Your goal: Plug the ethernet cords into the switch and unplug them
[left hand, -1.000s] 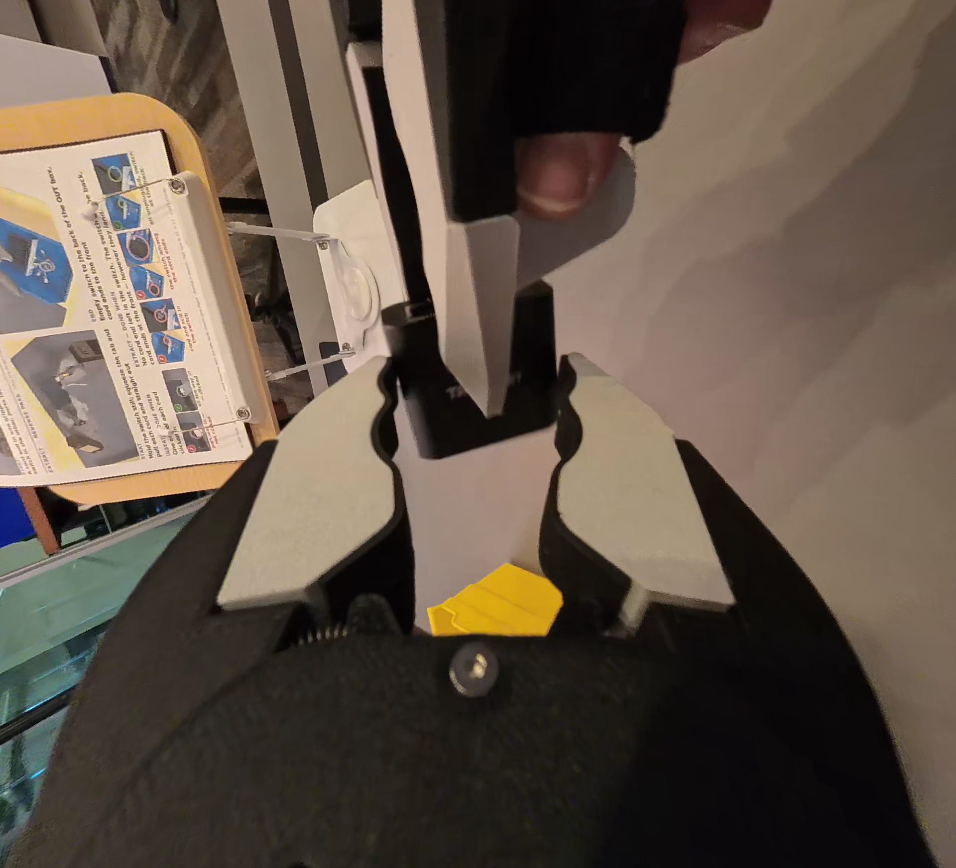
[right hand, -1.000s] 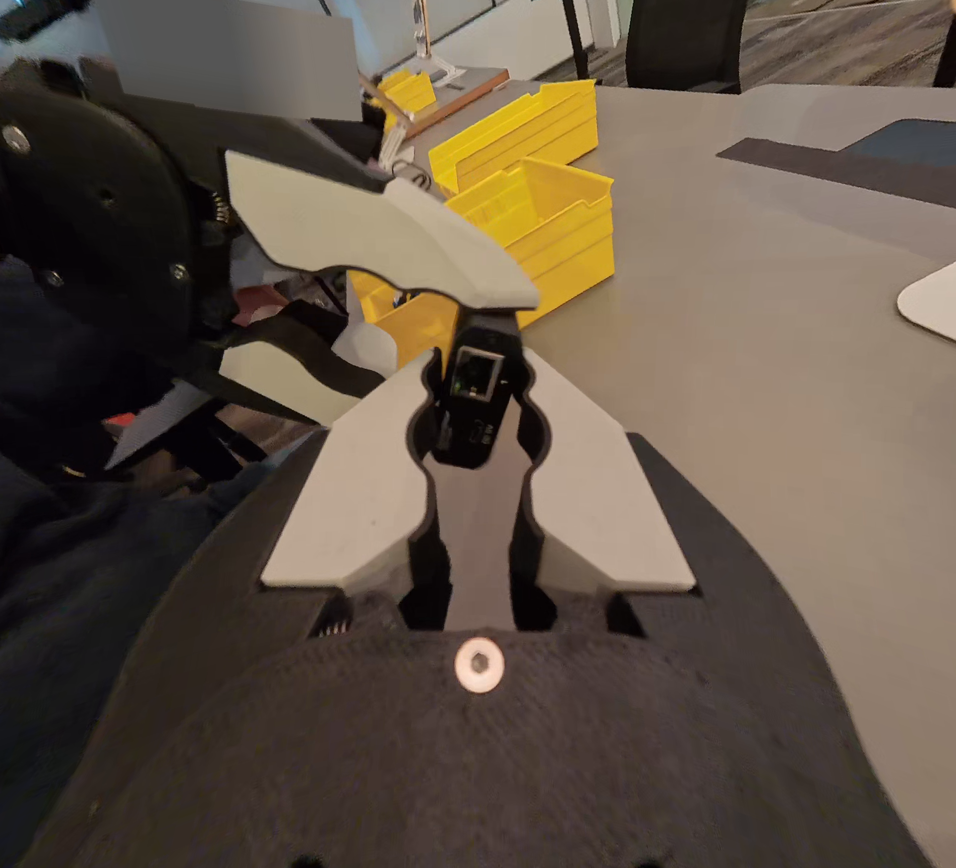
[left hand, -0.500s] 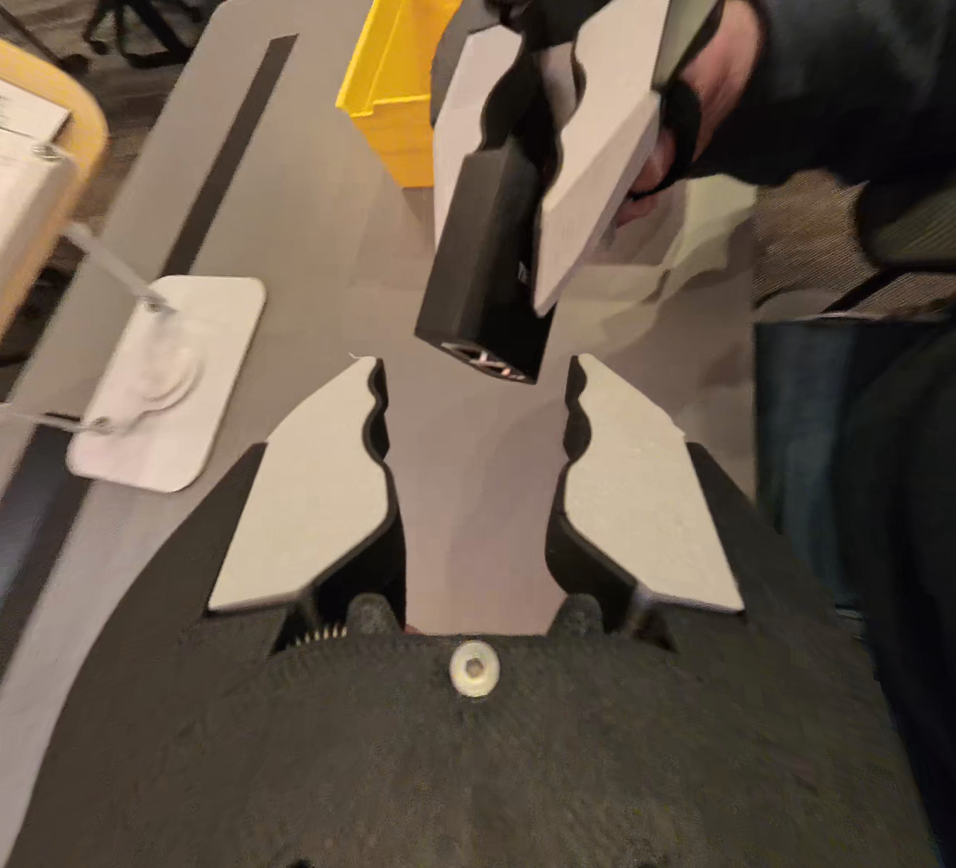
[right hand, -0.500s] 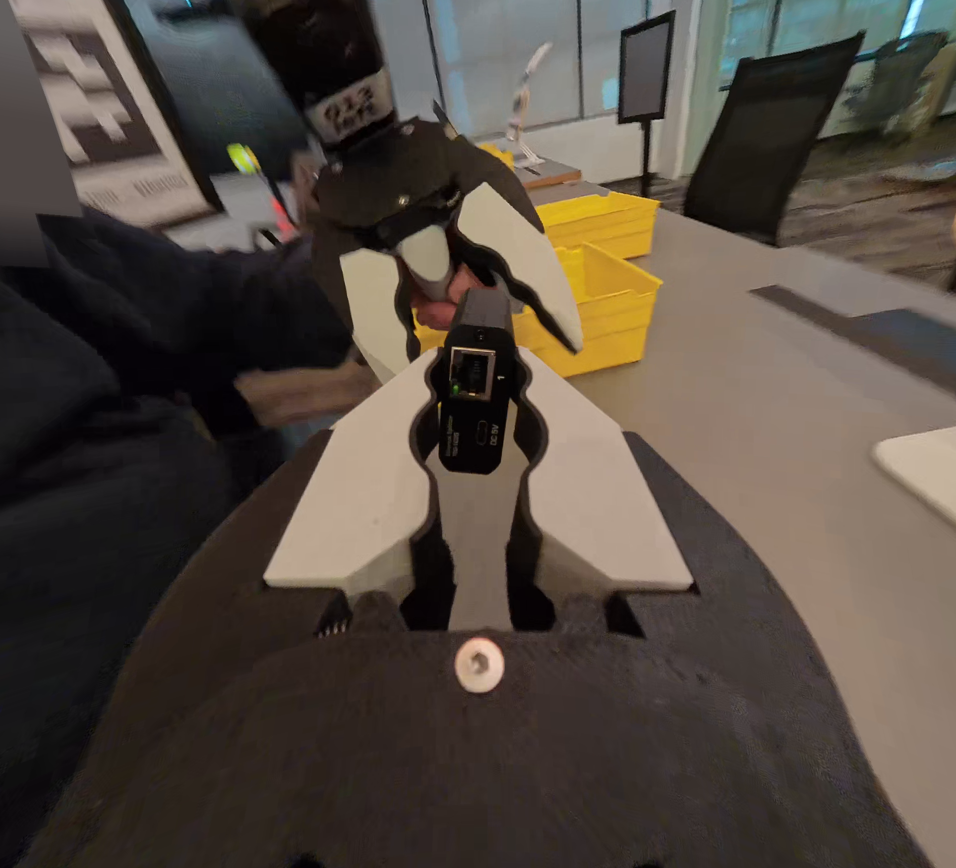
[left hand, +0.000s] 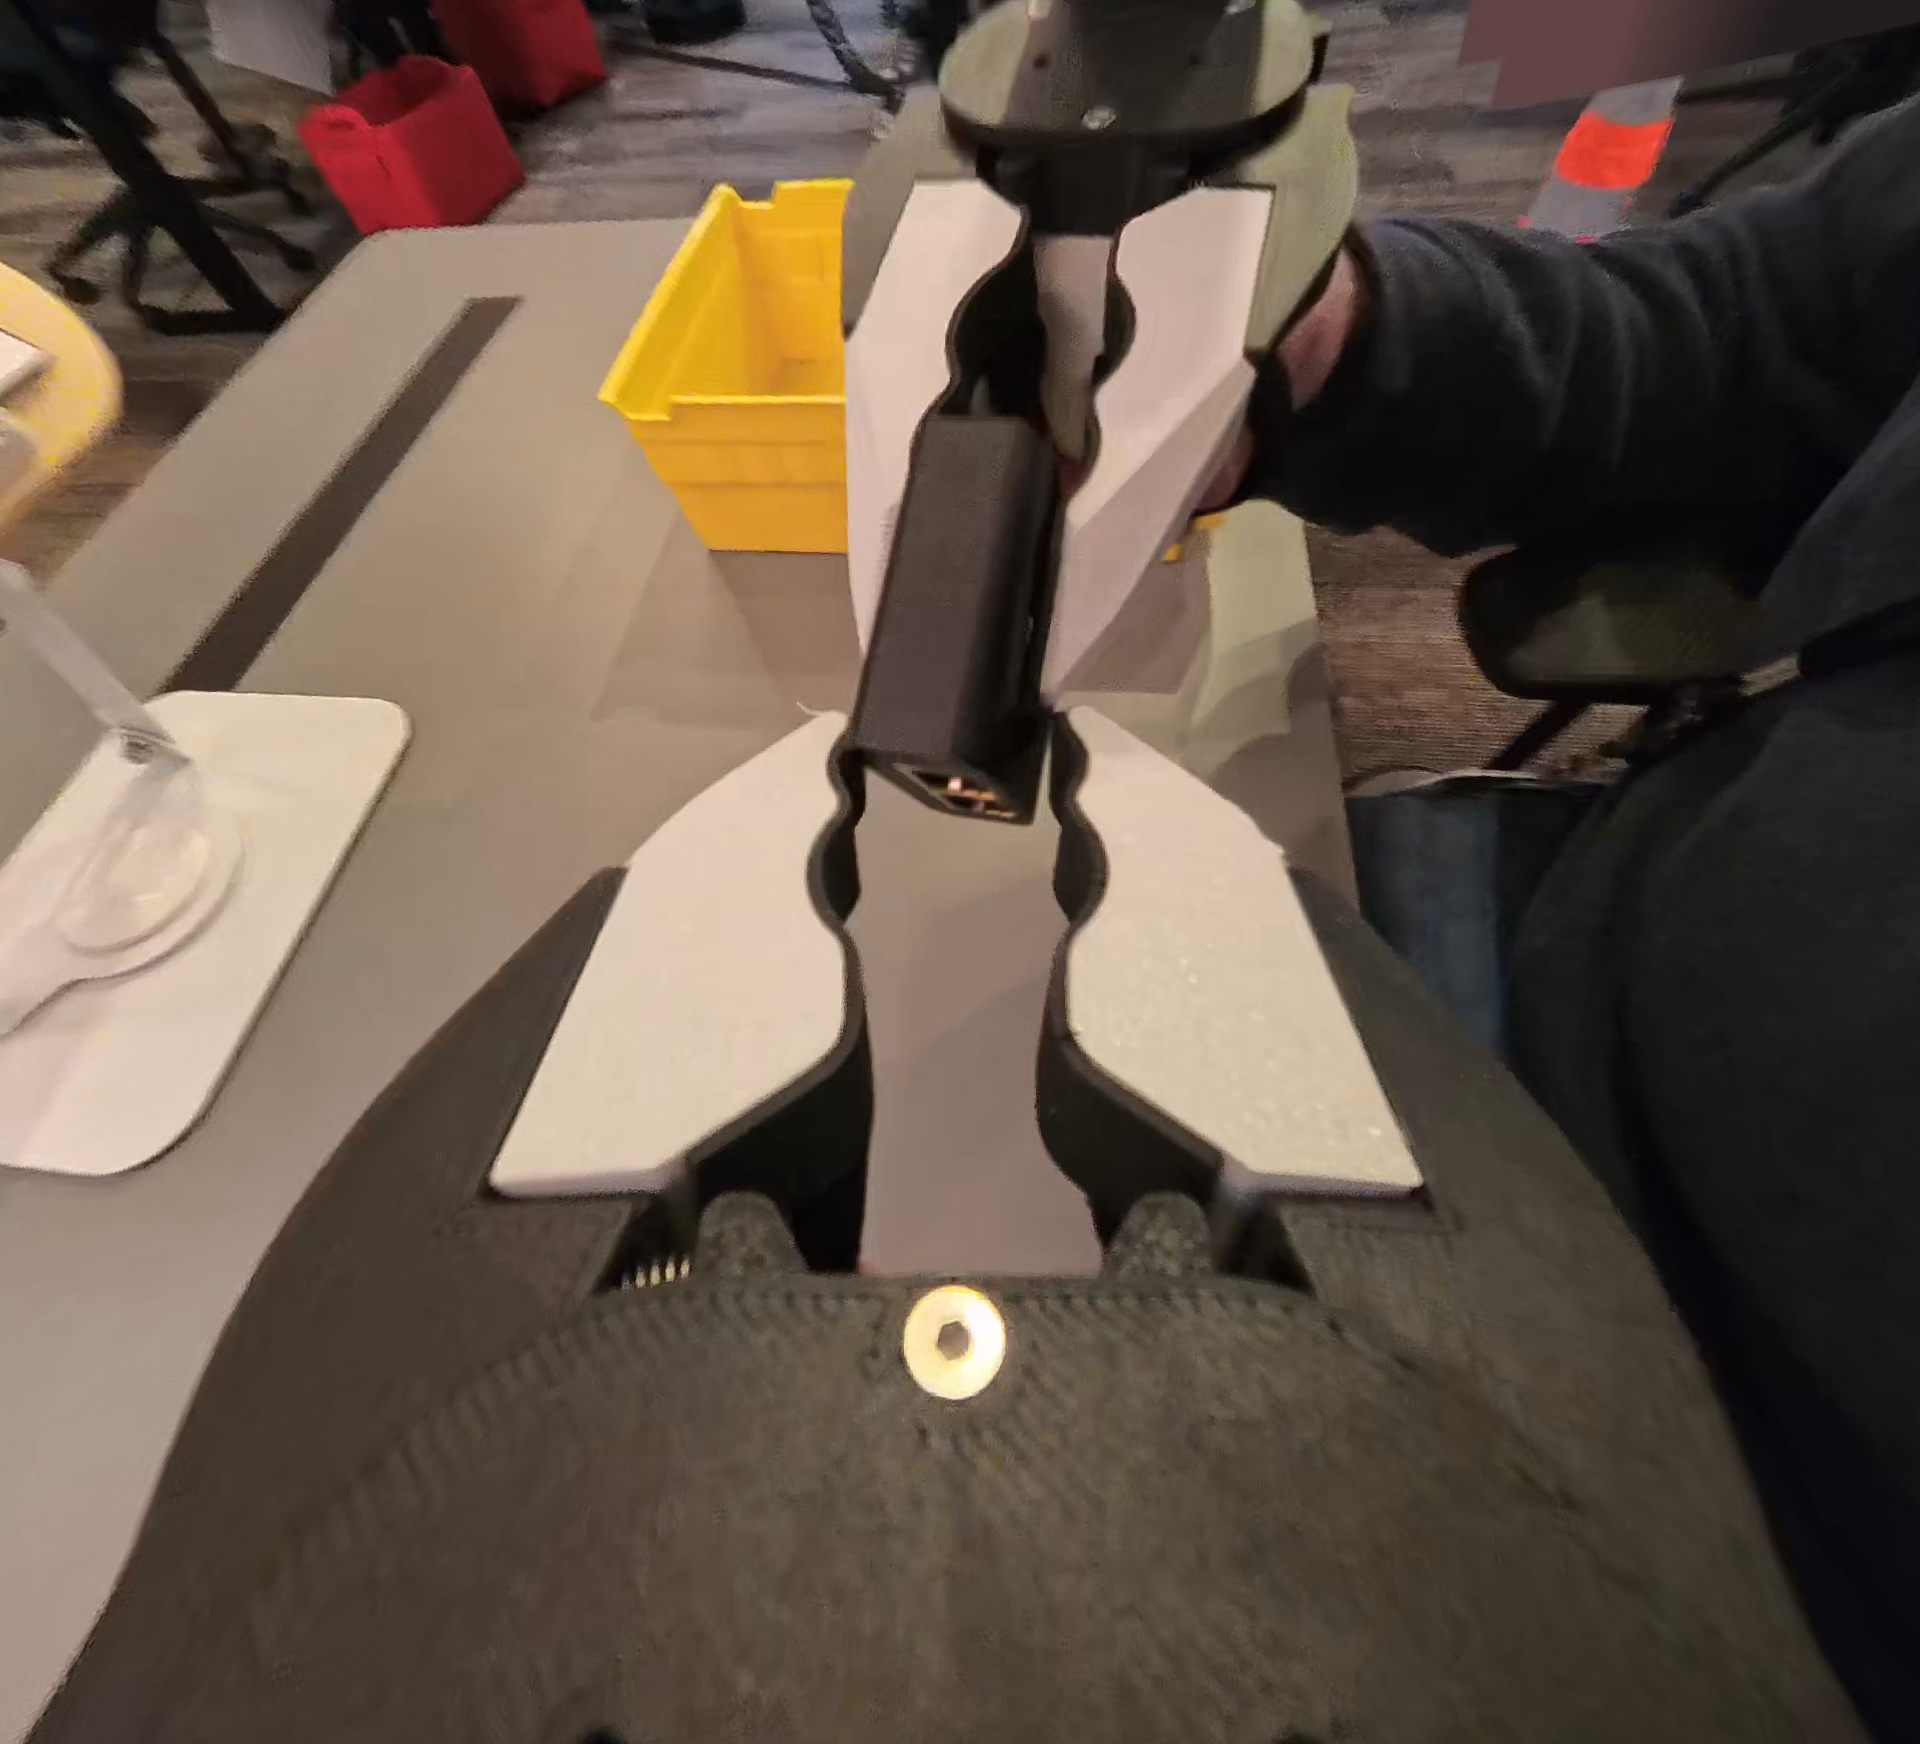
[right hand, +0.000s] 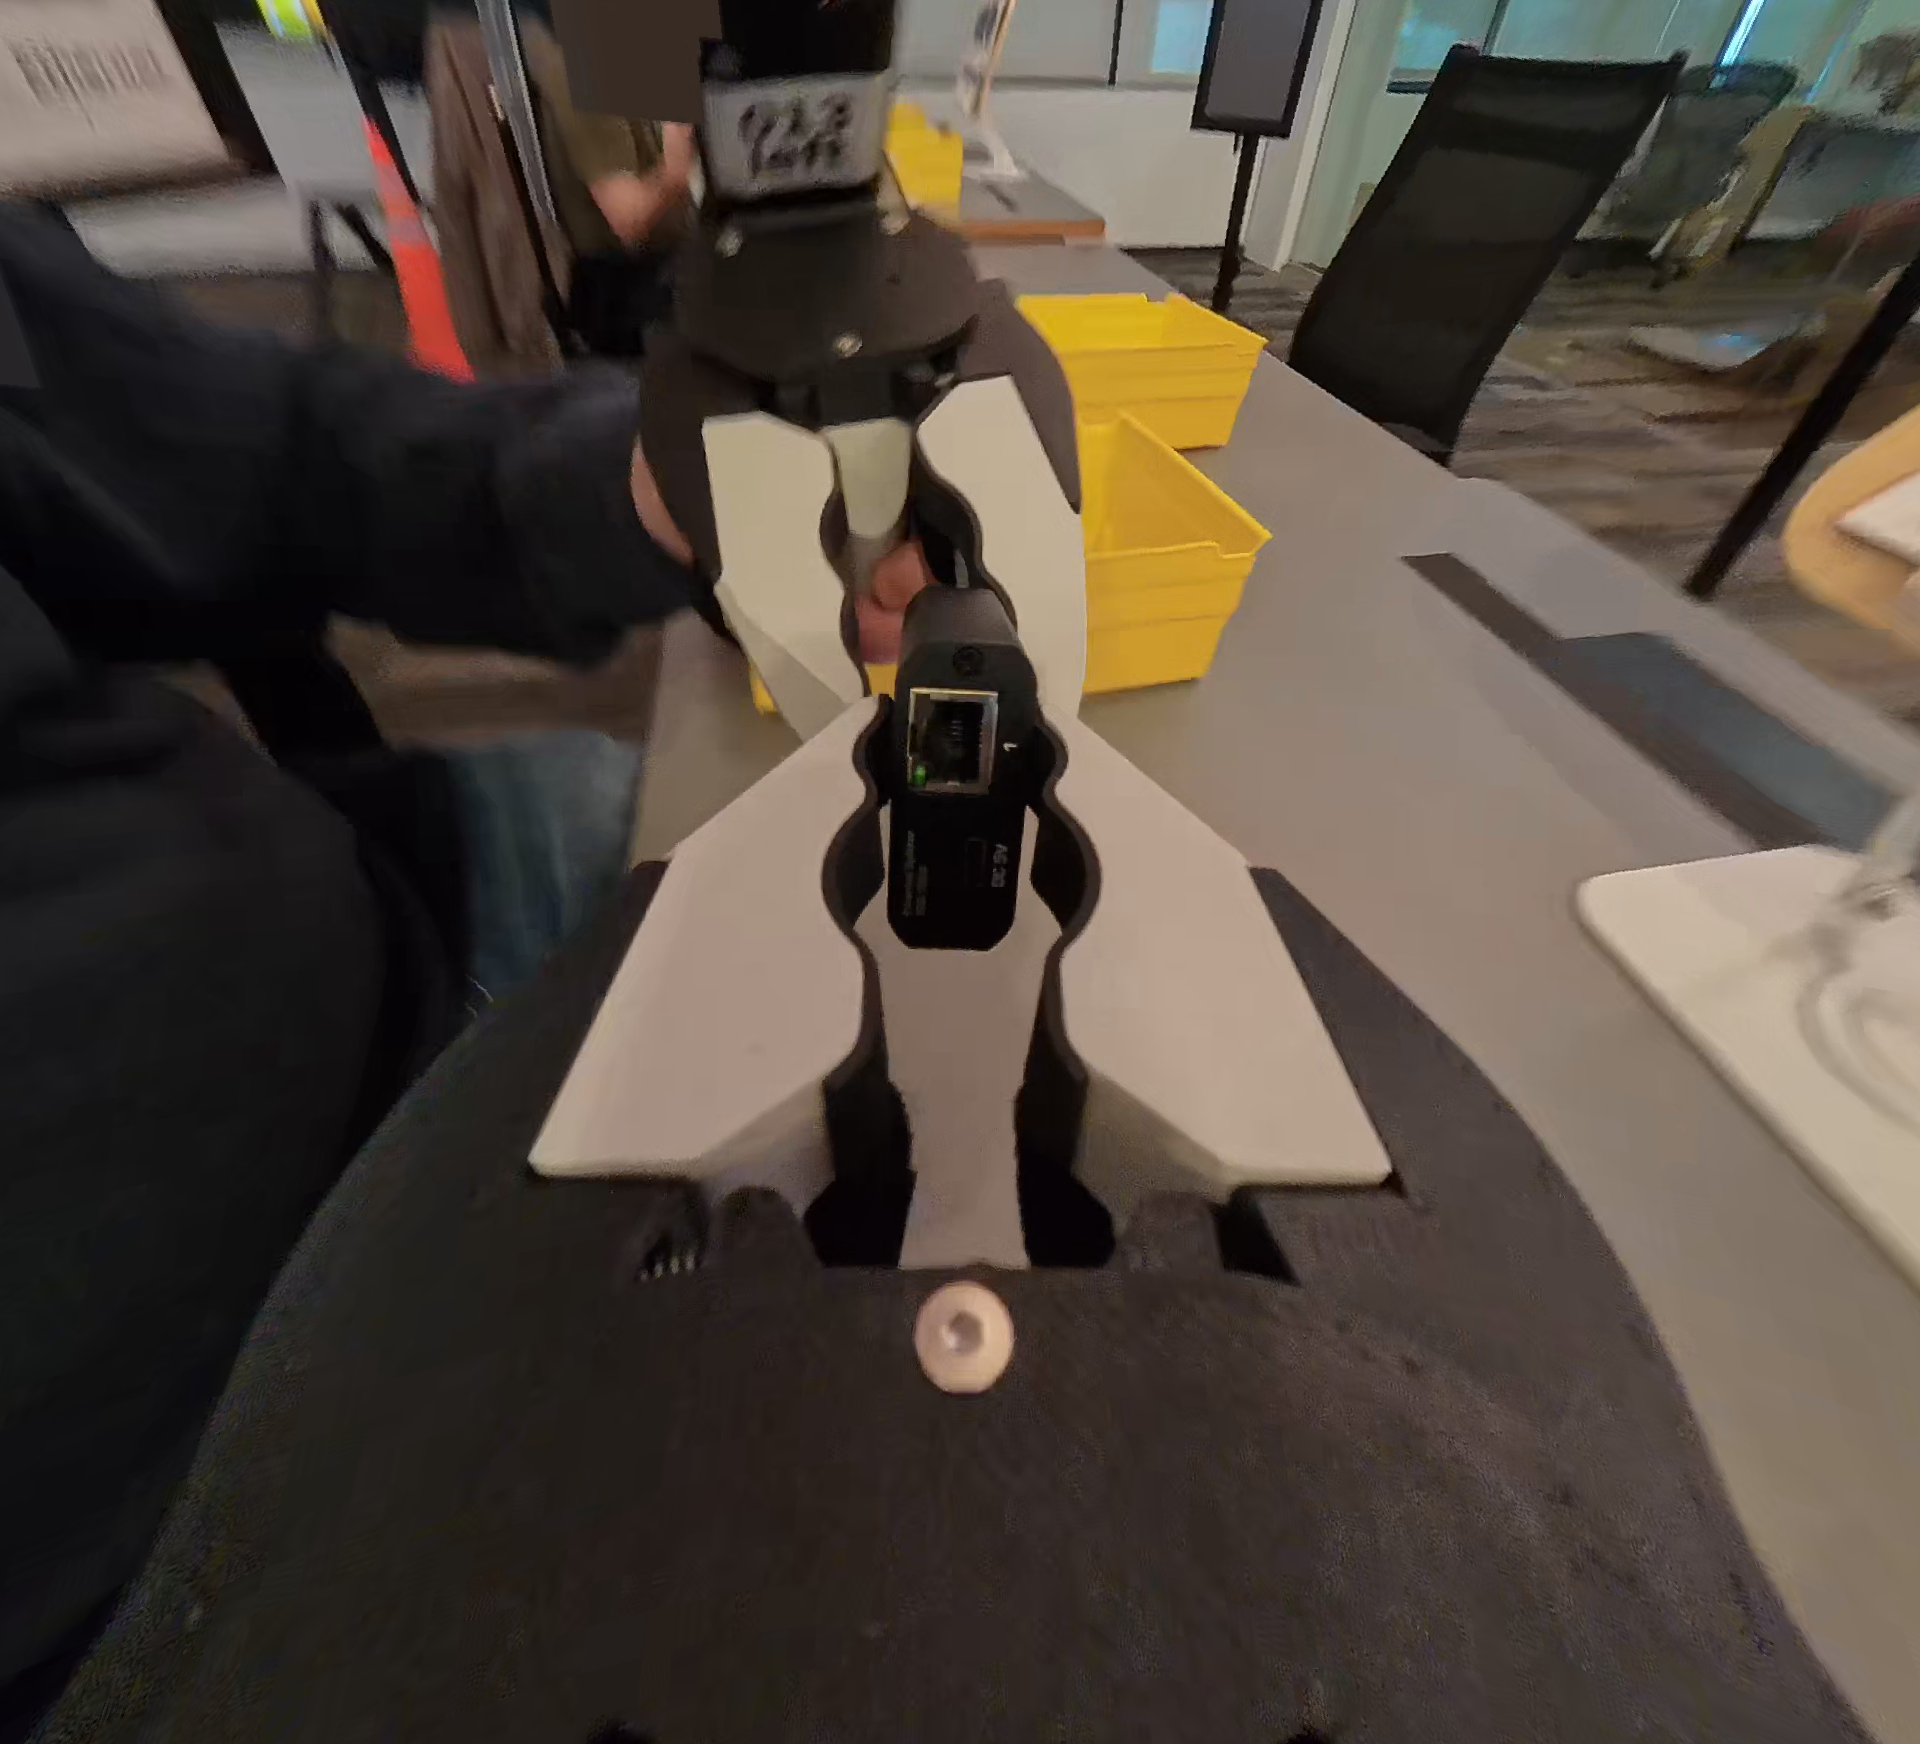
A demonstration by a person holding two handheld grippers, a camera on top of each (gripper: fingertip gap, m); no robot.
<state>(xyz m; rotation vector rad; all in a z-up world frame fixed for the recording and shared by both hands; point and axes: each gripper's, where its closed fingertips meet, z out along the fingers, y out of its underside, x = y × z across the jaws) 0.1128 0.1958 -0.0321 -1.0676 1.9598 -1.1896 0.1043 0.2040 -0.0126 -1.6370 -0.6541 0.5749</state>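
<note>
The black switch [left hand: 956, 593] hangs in the air over the grey table [left hand: 499, 572], held between both grippers, which face each other. My right gripper [right hand: 956, 718] is shut on one end of the switch [right hand: 951, 863], where an empty port [right hand: 951, 738] with a green light faces the camera. My left gripper [left hand: 948, 749] has closed on the other end, and both fingertips touch its sides in the first notch. In the left wrist view the right gripper's fingers [left hand: 1153, 406] show behind the switch. In the right wrist view the left gripper's fingers [right hand: 769, 531] show beyond it.
A yellow bin [left hand: 748, 406] stands on the table behind the switch; the right wrist view shows two of them [right hand: 1153, 551]. A white stand base [left hand: 177, 925] sits at the left. The person's dark sleeve [left hand: 1558, 385] is on the right. Red containers [left hand: 416, 146] stand on the floor. My two grippers' fingertips are within a few centimetres of each other.
My left gripper swung round to face the right gripper, and its jaws narrowed from wide open onto the switch's free end. The right gripper kept its hold on the switch throughout.
</note>
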